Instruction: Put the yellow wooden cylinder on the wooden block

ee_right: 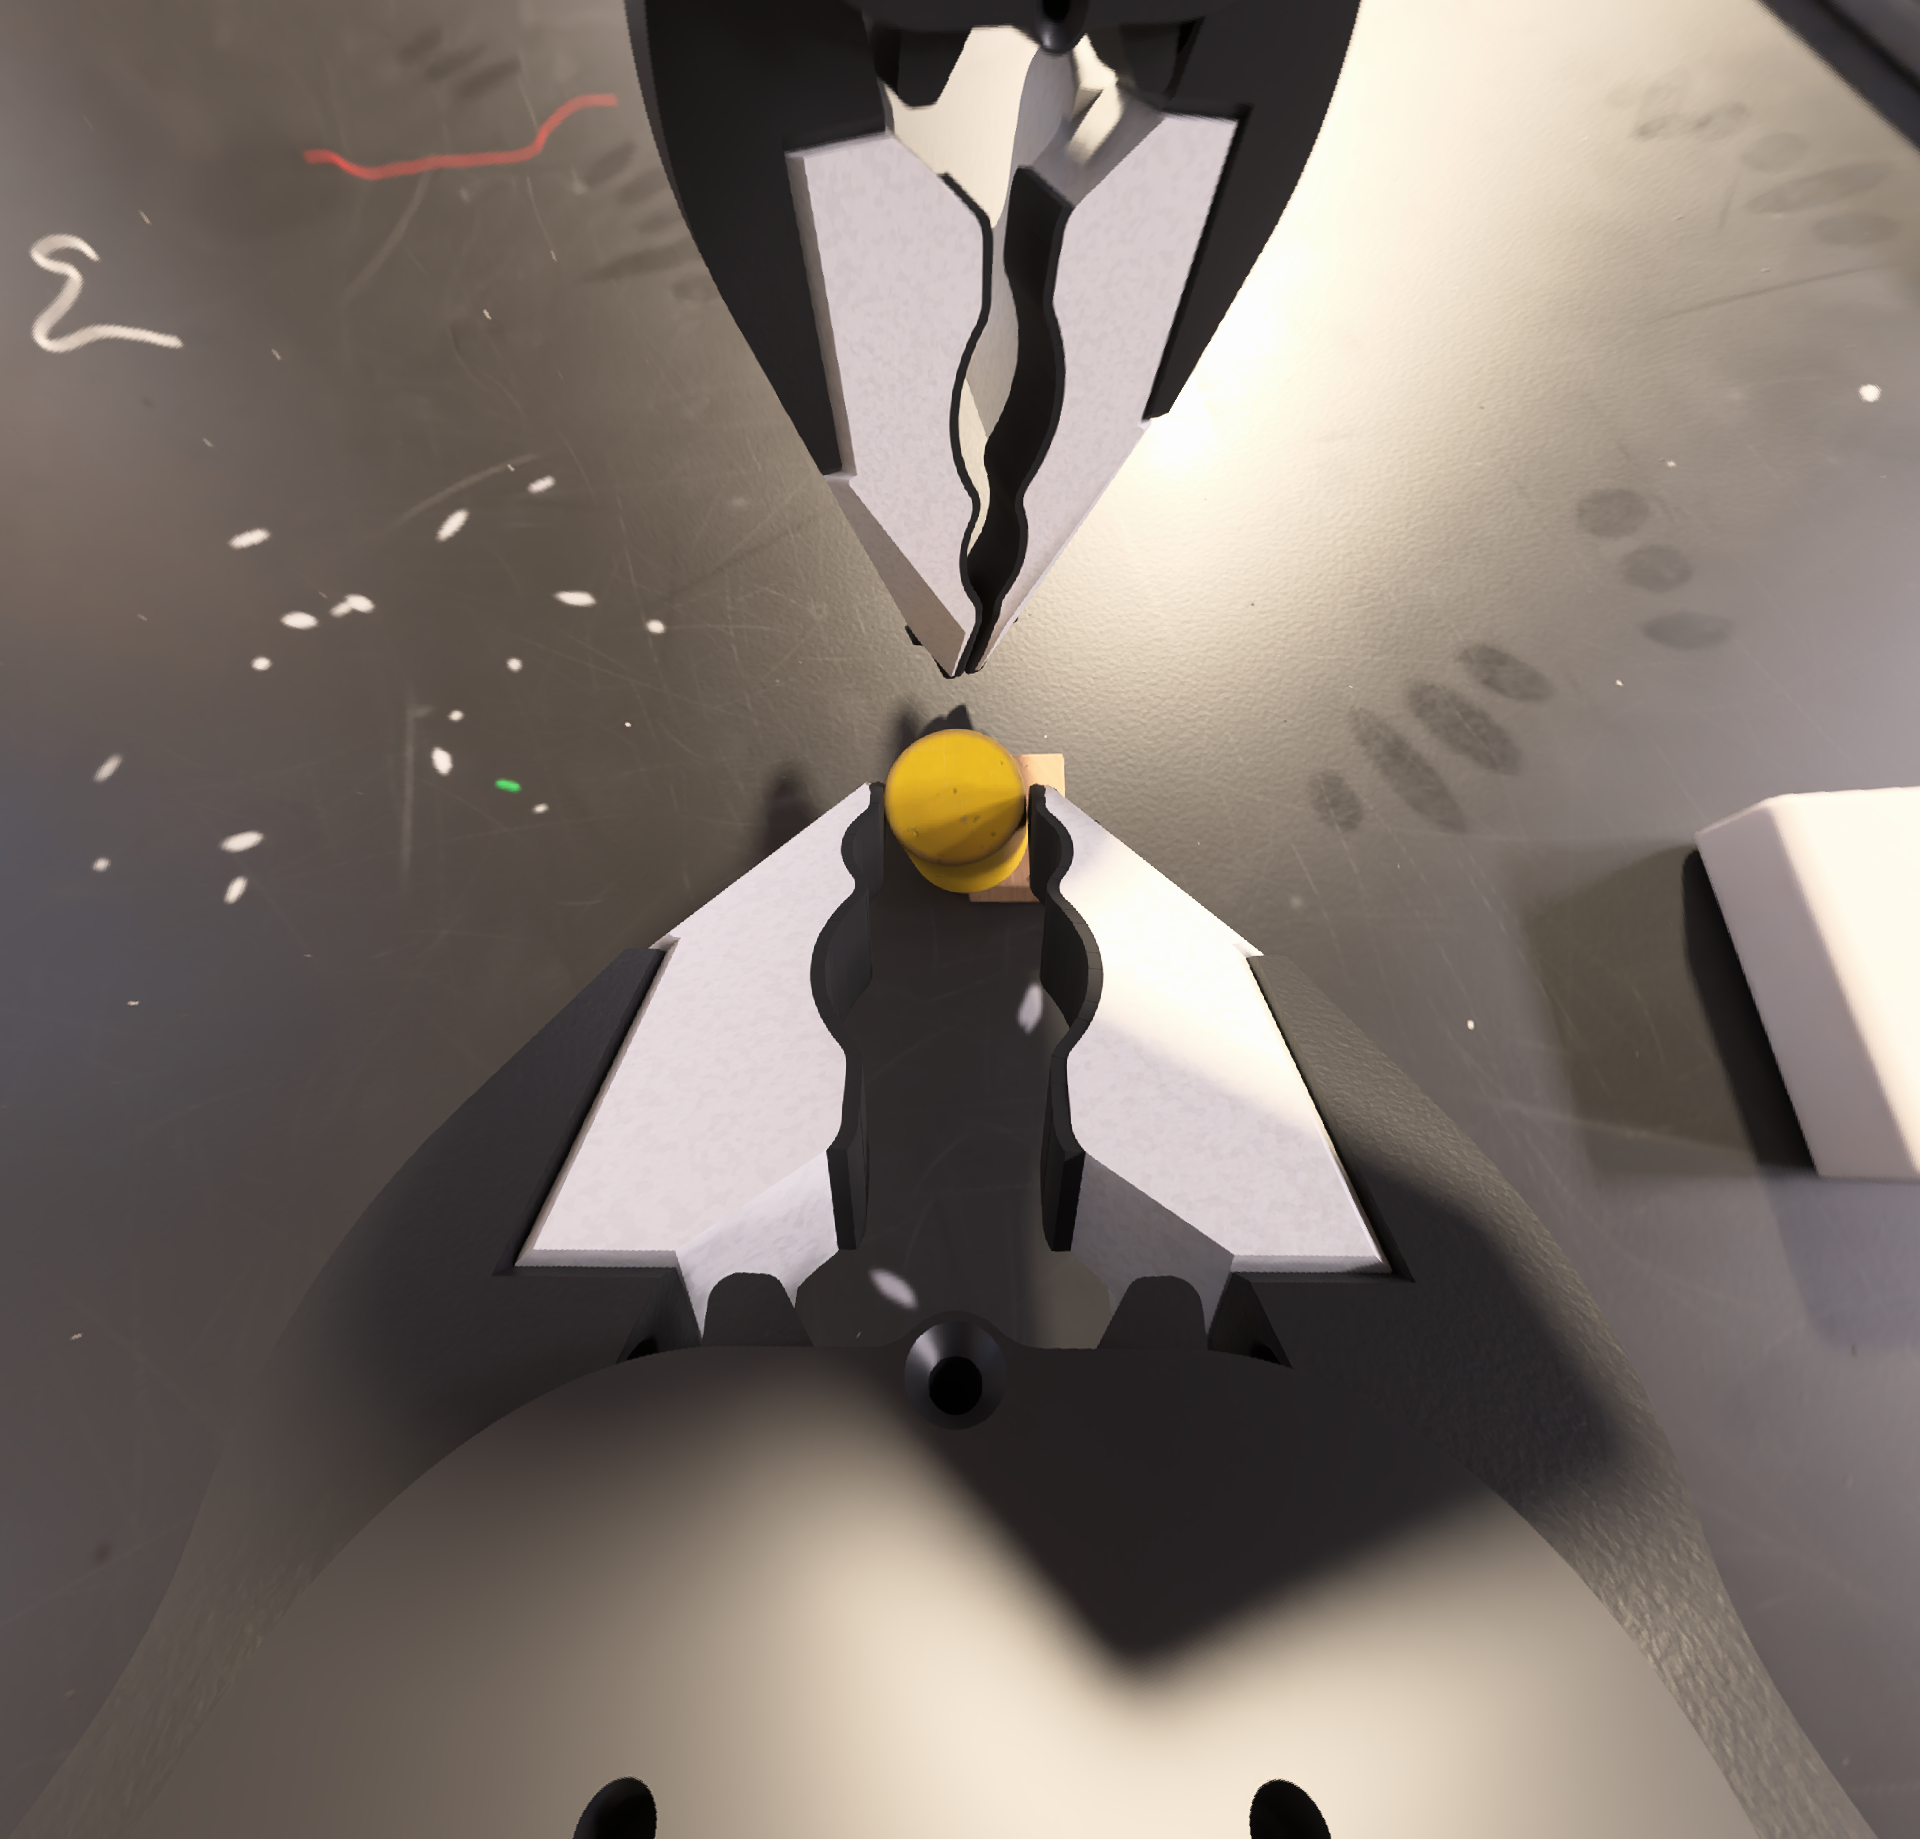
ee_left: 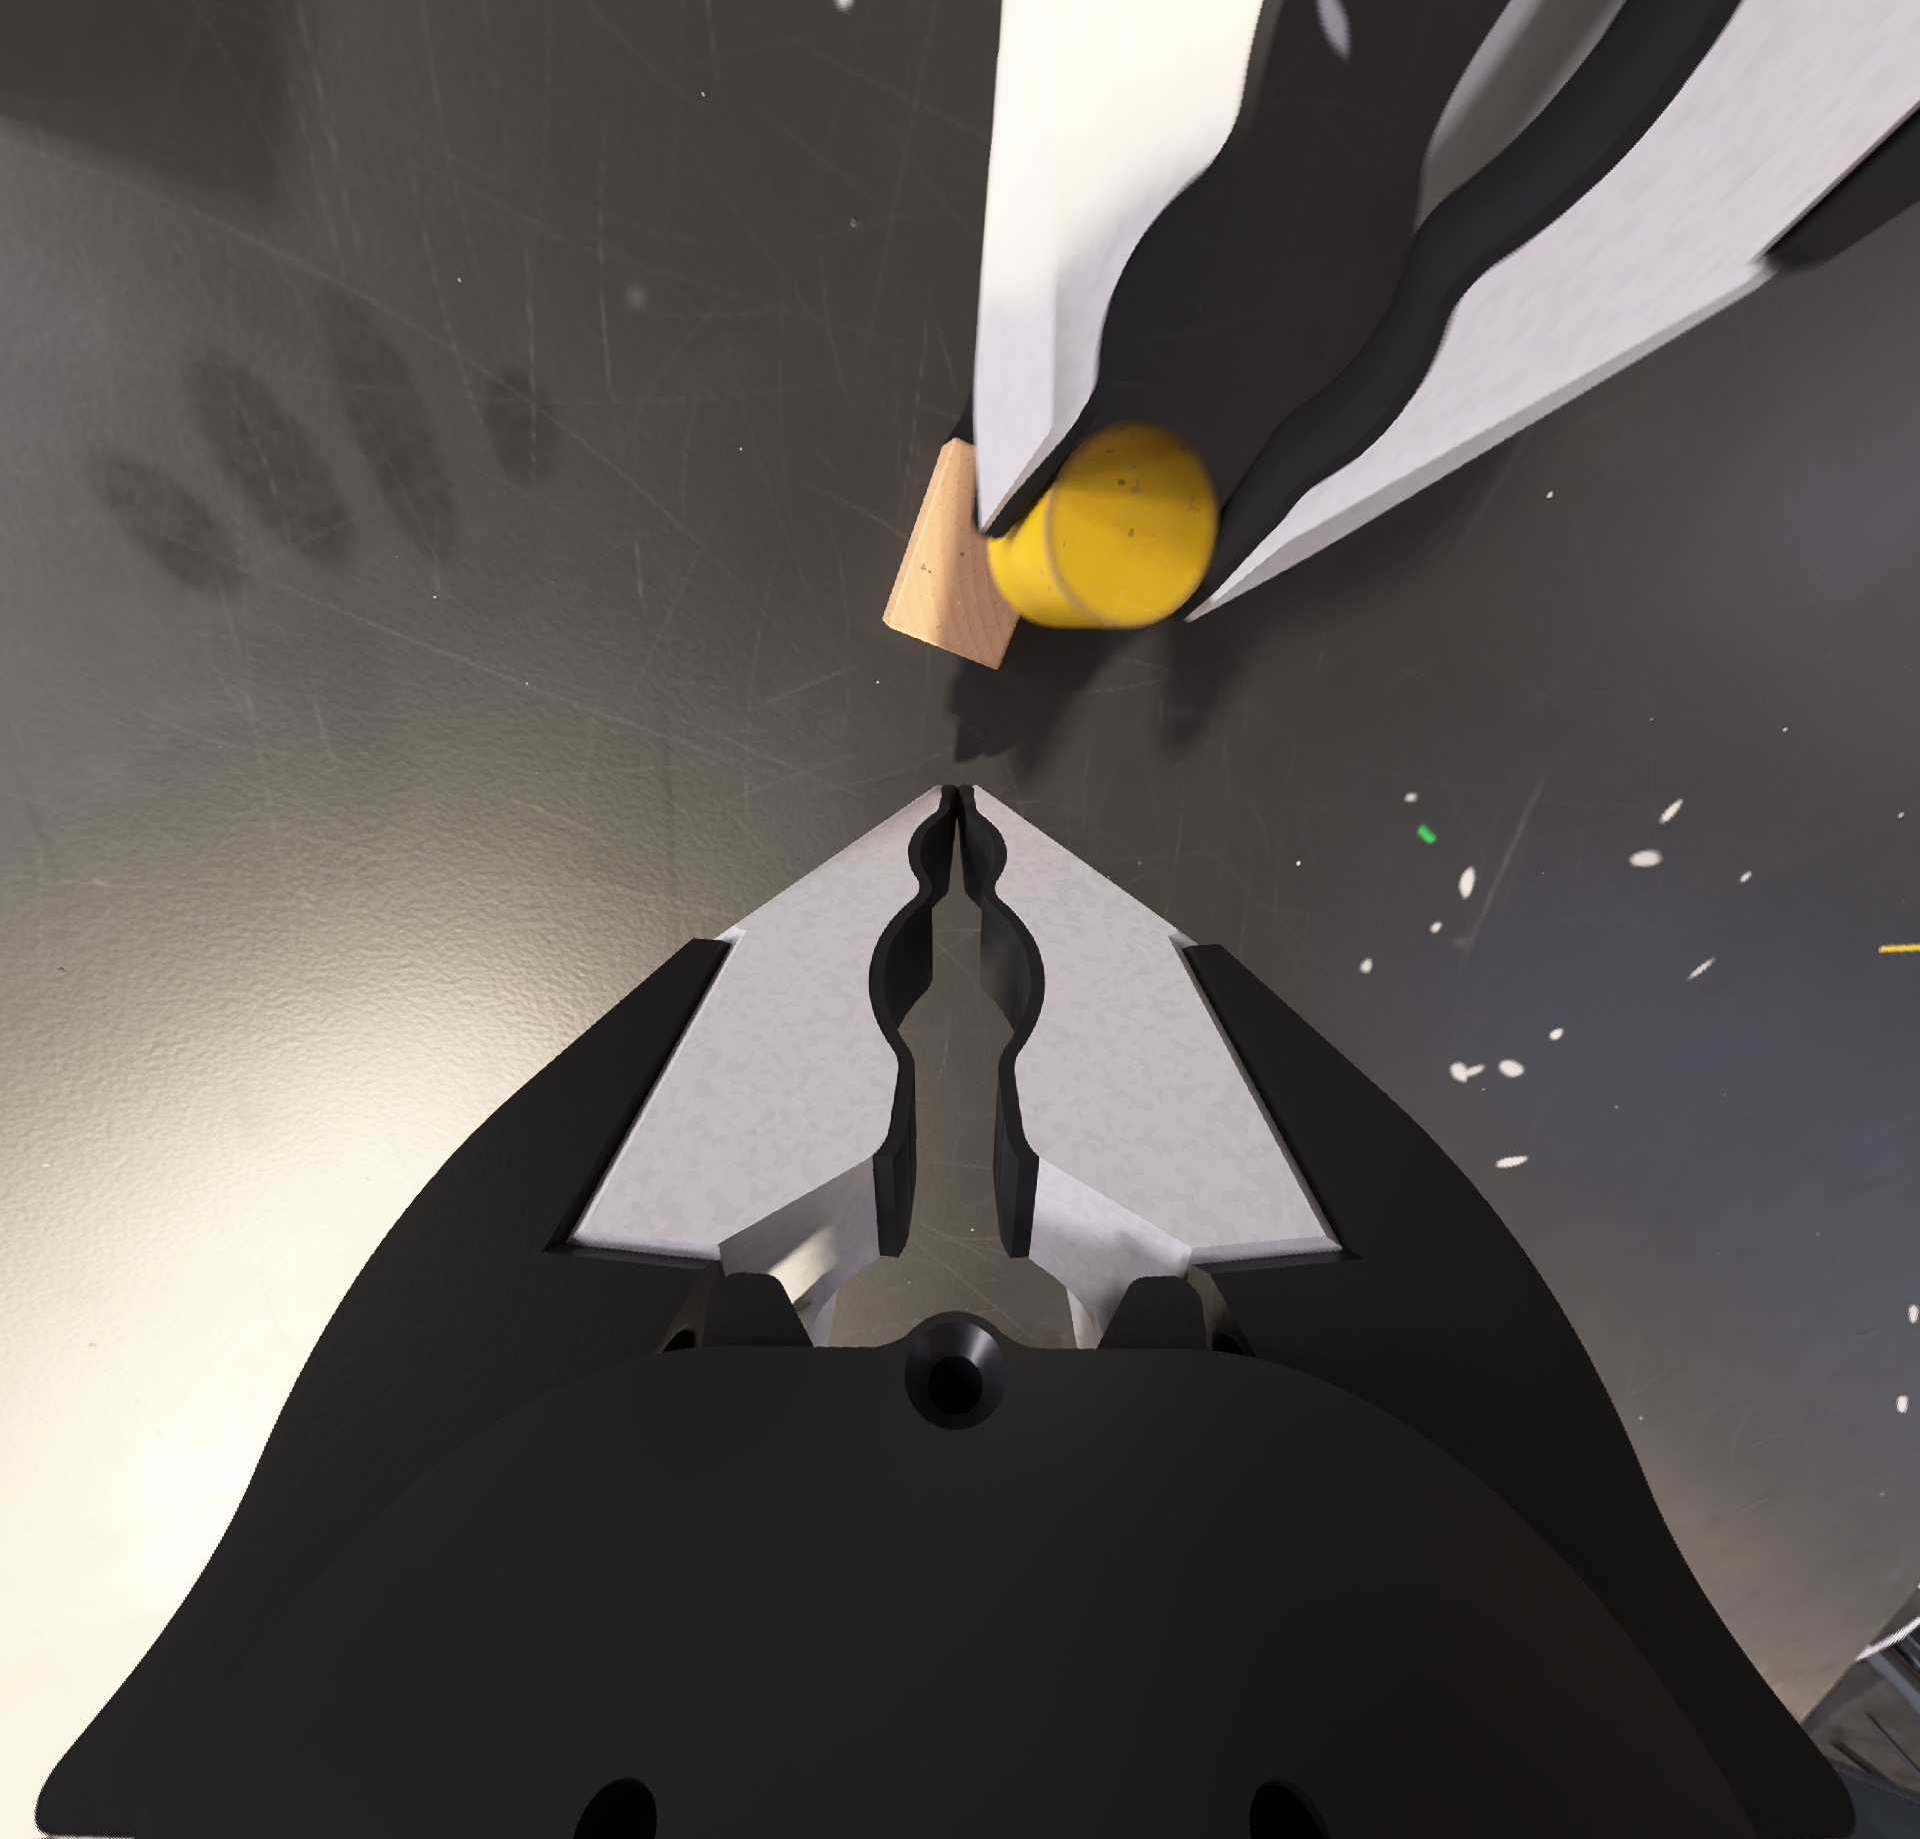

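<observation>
Two hand-held grippers face each other tip to tip over the dark, scratched worktop [ee_right: 312,958]. The right hand-held gripper [ee_right: 956,813] has its fingers clenched on the yellow wooden cylinder [ee_right: 956,818], one pad on each side of its body. From the left wrist view the cylinder [ee_left: 1107,527] is tilted, its long axis running from the flat round end, up and right, down towards the wooden block [ee_left: 951,584]; its lower end overlaps the block's top edge, though I cannot tell whether they touch. The block lies flat on the worktop, half hidden behind the cylinder and a finger. The right hand-held gripper comes in steeply from above. Opposite it, the left hand-held gripper [ee_left: 958,794] points at the pair, fingertips pressed together, nothing between them, just short of the block. A white box [ee_right: 1829,968] sits well apart.
</observation>
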Controlling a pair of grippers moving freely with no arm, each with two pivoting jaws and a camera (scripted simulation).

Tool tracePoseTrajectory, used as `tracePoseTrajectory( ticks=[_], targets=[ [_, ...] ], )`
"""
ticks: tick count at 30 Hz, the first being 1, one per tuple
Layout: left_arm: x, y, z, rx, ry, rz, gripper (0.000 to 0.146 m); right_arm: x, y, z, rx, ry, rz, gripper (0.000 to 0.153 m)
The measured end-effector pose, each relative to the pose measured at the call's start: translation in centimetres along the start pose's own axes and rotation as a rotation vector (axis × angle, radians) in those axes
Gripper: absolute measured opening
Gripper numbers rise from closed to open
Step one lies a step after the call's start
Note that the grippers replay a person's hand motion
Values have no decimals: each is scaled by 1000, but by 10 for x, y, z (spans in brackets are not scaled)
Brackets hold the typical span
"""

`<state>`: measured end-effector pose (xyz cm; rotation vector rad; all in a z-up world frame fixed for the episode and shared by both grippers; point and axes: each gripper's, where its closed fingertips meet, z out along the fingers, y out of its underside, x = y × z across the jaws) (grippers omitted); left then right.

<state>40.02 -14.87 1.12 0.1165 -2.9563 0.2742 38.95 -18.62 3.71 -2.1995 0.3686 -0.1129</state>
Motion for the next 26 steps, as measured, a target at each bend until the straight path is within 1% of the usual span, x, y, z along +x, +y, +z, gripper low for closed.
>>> tracePoseTrajectory(
  ticks=[2, 4, 6, 7, 9, 12, 15, 16, 17, 20, 26],
  targets=[
    [0, 0, 0, 4, 4, -2, 0, 4, 1, 9, -44, 17, -35, 27],
    [0, 0, 0, 4, 9, 1, 0, 9, 1, 12, -50, 62, -73, 26],
    [0, 0, 0, 2, 15, 5, 0, 16, 4, 12, -69, 80, -70, 26],
    [0, 0, 0, 0, 18, 9, 0, 19, 7, 11, -75, 90, -59, 29],
    [0, 0, 0, -5, 22, 22, 0, 23, 15, 7, -87, 91, -60, 43],
    [0, 0, 0, -10, 36, 40, 0, 29, 25, -1, -116, 122, -77, 48],
    [0, 0, 0, -11, 60, 37, 0, 28, 33, -3, -130, 105, -25, 59],
    [0, 0, 0, -12, 64, 38, 0, 28, 34, -3, -138, 96, -16, 60],
    [0, 0, 0, -13, 66, 39, 0, 27, 34, -3, -140, 90, -15, 59],
    [0, 0, 0, -16, 65, 44, 0, 20, 33, -3, -130, 72, -13, 51],
    [0, 0, 0, -6, 73, 36, 0, 7, 34, -2, -142, 15, 6, 49]
  ],
)
